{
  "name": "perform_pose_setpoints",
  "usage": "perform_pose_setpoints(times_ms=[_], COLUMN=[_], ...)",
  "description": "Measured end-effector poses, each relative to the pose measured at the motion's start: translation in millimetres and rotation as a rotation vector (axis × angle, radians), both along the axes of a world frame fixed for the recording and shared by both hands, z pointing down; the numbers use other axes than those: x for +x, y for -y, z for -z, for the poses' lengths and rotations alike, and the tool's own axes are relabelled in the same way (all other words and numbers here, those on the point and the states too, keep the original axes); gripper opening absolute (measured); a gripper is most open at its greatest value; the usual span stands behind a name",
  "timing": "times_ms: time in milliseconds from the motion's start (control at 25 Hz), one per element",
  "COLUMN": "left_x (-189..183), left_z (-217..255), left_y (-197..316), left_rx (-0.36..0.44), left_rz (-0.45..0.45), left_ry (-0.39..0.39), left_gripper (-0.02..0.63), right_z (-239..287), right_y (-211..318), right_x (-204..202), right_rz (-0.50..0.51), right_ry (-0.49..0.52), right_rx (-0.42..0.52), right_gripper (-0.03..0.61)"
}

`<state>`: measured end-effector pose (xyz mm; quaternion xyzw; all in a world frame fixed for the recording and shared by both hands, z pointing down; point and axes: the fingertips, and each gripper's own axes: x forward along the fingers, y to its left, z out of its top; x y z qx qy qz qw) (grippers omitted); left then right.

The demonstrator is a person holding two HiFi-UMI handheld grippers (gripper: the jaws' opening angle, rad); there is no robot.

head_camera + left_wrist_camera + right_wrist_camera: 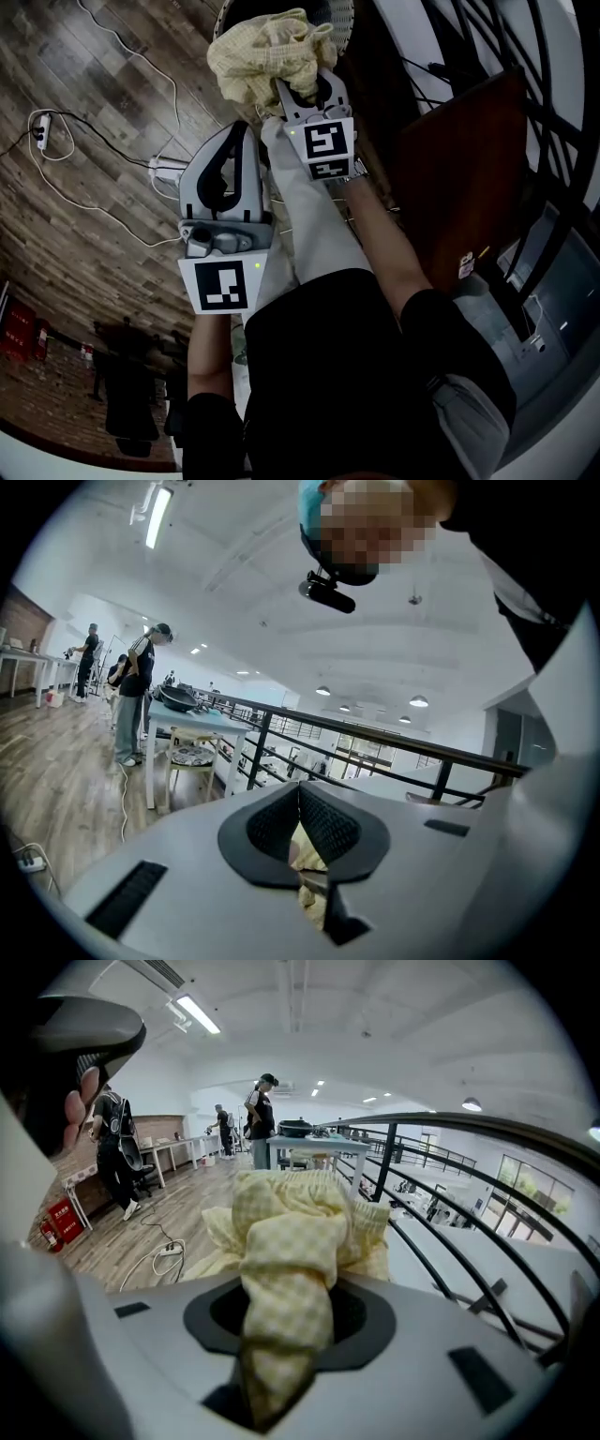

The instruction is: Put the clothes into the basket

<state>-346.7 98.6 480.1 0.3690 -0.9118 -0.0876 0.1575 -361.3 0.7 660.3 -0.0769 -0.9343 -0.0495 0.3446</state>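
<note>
The clothes here are one yellow checked garment (pixel 267 56), bunched in a loose bundle at the mouth of the basket (pixel 343 21). Of the basket I see only a pale mesh rim and a dark inside at the top of the head view, so I cannot tell whether the bundle hangs over the opening or just short of it. The right hand-held gripper (pixel 305 91) has it pinched: in the right gripper view a thick twist of the cloth runs between the jaws and the rest billows out beyond them. The left hand-held gripper (pixel 239 131) sits just beside it, under the bundle, with its jaws pressed together at the tips. A sliver of yellow shows through the slit behind those tips, and I cannot say whether it is nipped there or only lies beyond. To my eye the step in hand is the drop into the basket. To do it well, hold the right pinch firm until the bulk is inside the rim, not draped across it. Only then should the jaws part, because the loose folds at the side look likely to catch on the rim, and the left one is well placed to nudge them in
</note>
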Motion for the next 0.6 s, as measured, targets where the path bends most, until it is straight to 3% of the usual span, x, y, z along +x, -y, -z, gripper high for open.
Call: perform_pose_setpoints(times_ms=[160, 600], left_x=[-5, -7], left_z=[-26, -89], left_y=[0, 2], left_rx=[-0.011, -0.041], left_rz=[0.012, 0.053], left_ry=[-0.029, -0.086], left_gripper=[0.014, 0.014], right_z=[-44, -161], right_y=[-2, 0], right_x=[1, 27], right_rz=[0.002, 0.15], right_ry=[-0.066, -0.274], right_rx=[-0.019, 0.097], right_gripper=[0.153, 0.158])
